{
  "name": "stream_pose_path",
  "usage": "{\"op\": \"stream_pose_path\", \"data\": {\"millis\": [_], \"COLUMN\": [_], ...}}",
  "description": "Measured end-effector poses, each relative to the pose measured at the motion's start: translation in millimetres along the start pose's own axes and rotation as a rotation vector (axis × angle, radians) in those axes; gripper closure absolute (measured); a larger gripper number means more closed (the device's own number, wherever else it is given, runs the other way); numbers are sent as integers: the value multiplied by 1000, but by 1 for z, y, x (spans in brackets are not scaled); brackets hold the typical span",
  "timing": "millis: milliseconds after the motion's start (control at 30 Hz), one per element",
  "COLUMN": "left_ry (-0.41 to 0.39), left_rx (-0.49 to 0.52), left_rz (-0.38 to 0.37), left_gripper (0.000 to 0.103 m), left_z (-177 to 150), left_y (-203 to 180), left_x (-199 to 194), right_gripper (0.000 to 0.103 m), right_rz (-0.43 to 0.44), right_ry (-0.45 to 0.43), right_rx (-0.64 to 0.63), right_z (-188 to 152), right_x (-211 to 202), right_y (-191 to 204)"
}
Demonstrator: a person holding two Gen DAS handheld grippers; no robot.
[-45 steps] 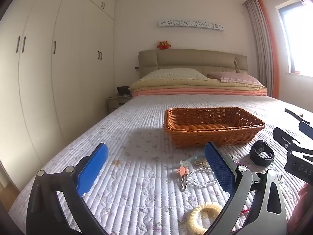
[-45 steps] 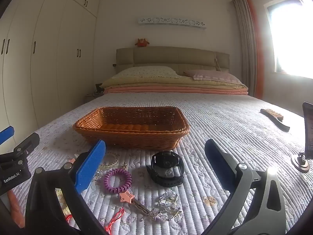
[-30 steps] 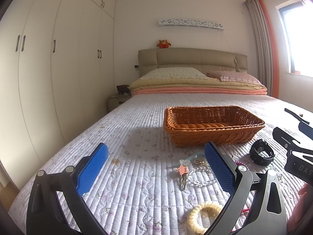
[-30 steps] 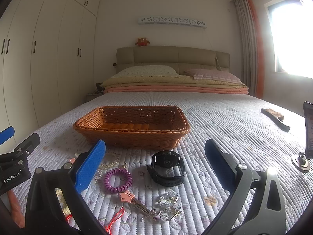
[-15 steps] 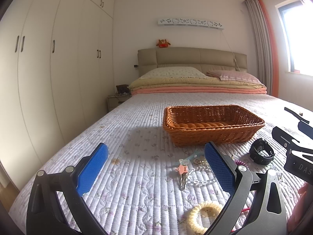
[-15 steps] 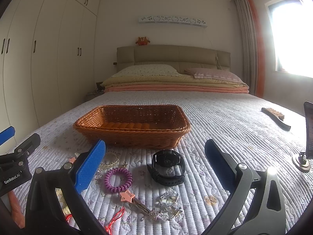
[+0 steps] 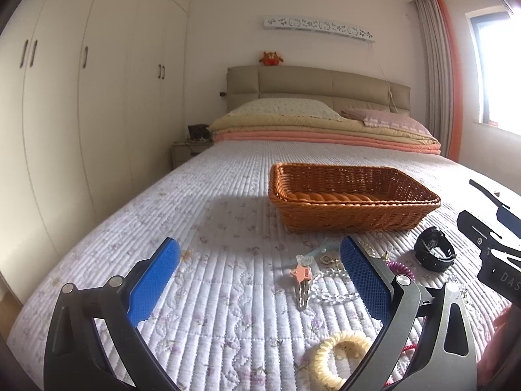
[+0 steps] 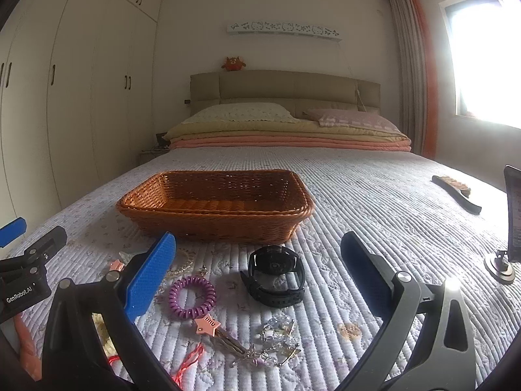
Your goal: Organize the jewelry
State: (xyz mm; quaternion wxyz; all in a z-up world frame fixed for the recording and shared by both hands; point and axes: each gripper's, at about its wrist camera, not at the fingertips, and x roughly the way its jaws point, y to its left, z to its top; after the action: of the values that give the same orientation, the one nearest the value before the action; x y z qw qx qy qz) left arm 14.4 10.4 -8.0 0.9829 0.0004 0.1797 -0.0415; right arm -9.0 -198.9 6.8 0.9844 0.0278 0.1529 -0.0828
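Right wrist view: both the right gripper [image 8: 257,273] and left gripper [image 7: 259,275] are held with jaws spread, grasping nothing. One black watch [image 8: 275,275], one purple coil band [image 8: 192,296], two star clips [image 8: 206,322] are counted before one wicker basket [image 8: 215,207] on the quilted bed [image 8: 374,189]. "GenRobot.AI" is read.

The wicker basket [image 8: 215,207] stands mid-bed with its top open, and the quilt [image 7: 208,215] to its left lies bare out to the bed's edge, so that side is free to pass. Between the basket's near wall and the viewer the way is cluttered: a black watch [image 8: 275,275], a purple coil band [image 8: 192,296], a pink star clip [image 8: 208,324], clear beads [image 8: 276,332] and a cream coil band [image 7: 340,360] lie close together. On the right, a brush [image 8: 456,194] and a stand [image 8: 508,254] sit well apart from the basket, with open quilt between.
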Motion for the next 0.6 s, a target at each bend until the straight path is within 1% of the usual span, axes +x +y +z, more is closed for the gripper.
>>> {"op": "stream_pose_path", "data": {"millis": [33, 100, 133, 200, 233, 267, 300, 333, 367, 433, 467, 500, 567, 600], "left_ry": [8, 36, 64, 150, 204, 235, 273, 302, 315, 346, 362, 381, 414, 424], "left_rx": [-9, -30, -43, -72, -81, -82, -75, -53, -30, 20, 34, 41, 45, 45], "left_rz": [-6, -21, -39, -82, -110, -128, -146, -152, -151, -154, -161, -171, -188, -193], "left_gripper": [7, 8, 8, 18, 21, 26, 28, 28, 31, 37, 45, 48, 51, 57], "left_z": [0, 0, 0, -2, -4, -6, -9, -12, -14, -20, -22, -25, -31, -33], "left_y": [2, 6, 8, 14, 17, 18, 19, 17, 15, 8, 4, 1, -4, -7], "left_x": [1, 4, 7, 14, 16, 16, 15, 12, 10, 2, 0, -1, 1, 2], "right_gripper": [7, 12, 17, 23, 28, 32, 34, 39, 43, 47, 52, 54, 60, 61], "right_rz": [4, 20, 37, 64, 68, 78, 79, 76, 67, 72, 72, 74, 88, 76], "right_ry": [4, 15, 39, 91, 111, 138, 149, 169, 179, 225, 253, 282, 335, 363], "right_rx": [16, 37, 42, 57, 58, 63, 56, 57, 44, 23, 12, -5, -32, -54], "right_z": [1, 2, 2, 2, 2, 2, 2, 1, 1, 0, 0, -2, -5, -6], "right_x": [2, 4, 8, 13, 15, 16, 17, 17, 17, 21, 24, 26, 32, 35], "right_y": [-3, -9, -11, -18, -22, -26, -30, -35, -39, -45, -48, -49, -51, -51]}}
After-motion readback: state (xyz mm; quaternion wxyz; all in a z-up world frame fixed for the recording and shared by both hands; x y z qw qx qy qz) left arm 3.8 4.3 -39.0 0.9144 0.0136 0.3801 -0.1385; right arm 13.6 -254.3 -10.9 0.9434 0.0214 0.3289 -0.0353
